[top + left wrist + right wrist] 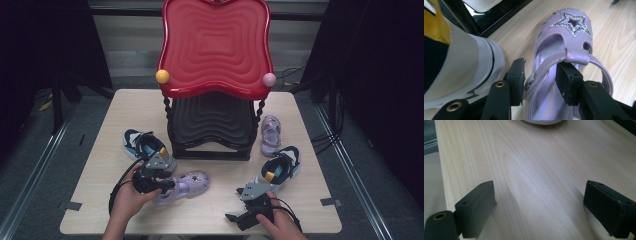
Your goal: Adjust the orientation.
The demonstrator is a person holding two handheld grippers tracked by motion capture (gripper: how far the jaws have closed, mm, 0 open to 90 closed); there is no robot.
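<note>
High view shows a pale wooden worktop [100,150] with a tall two-level rack of wavy plastic trays, the upper tray [215,45] red and the lower one black, standing at its far middle. Near the front left lies a lilac plastic child's sandal with a glittery star on the toe [187,184], its toe pointing to the right. The left tool [167,186] is at the heel end of this sandal. Left gripper view shows its two black jaws on both sides of the sandal's inner side wall and strap [574,53]: one jaw stands outside by the buckle, the other inside the shoe under the strap. Both pads seem to touch the wall, so the tool grips the sandal. Just beside it, on the left, is a navy, white and yellow sneaker [145,146]. A second lilac sandal [270,134] and a second sneaker [280,167] are at the right of the rack. The right tool [539,207] rests low over the bare worktop at the front right, its jaws wide apart with nothing between them.
</note>
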